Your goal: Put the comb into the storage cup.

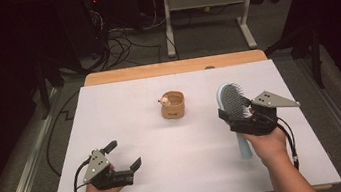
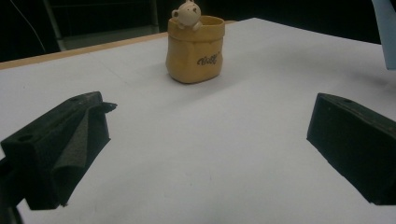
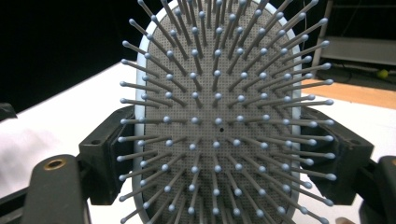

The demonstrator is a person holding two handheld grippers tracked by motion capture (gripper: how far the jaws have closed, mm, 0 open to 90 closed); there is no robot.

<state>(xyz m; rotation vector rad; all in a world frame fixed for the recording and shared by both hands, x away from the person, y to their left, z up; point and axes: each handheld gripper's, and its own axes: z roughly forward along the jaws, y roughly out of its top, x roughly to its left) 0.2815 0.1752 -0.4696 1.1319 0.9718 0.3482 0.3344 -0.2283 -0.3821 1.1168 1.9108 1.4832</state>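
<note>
Bristles of the hairbrush (image 3: 217,121) are crowding right up against the right gripper view, because the right tongs (image 1: 235,113) are clamping the brush head by its two side edges, one black jaw pressing on each side of the pale blue rim. Those jaws are standing fairly wide, since the head itself is broad. In the high view the brush is sitting tilted in the grip, its bristle pad turned up and toward the person, its light blue handle pointing back along the hand and hanging just above the surface (image 1: 125,112). The left tongs (image 1: 125,155) are resting low near the front left of the white surface, jaws spread wide apart with nothing between them, aimed toward the middle.

Farther out, near the centre of the surface and well apart from both tongs, a small tan holder (image 1: 173,104) is standing upright, shaped like a soft sack with a little bear figure peeking over its rim.

As I judge it, the pick-up is done and the carrying is under way; what is left is probably bringing the brush across to the holder and setting it down there.

The brush is looking clean and whole: an oval grey cushion, straight pins with small blue ball tips, none visibly bent.
</note>
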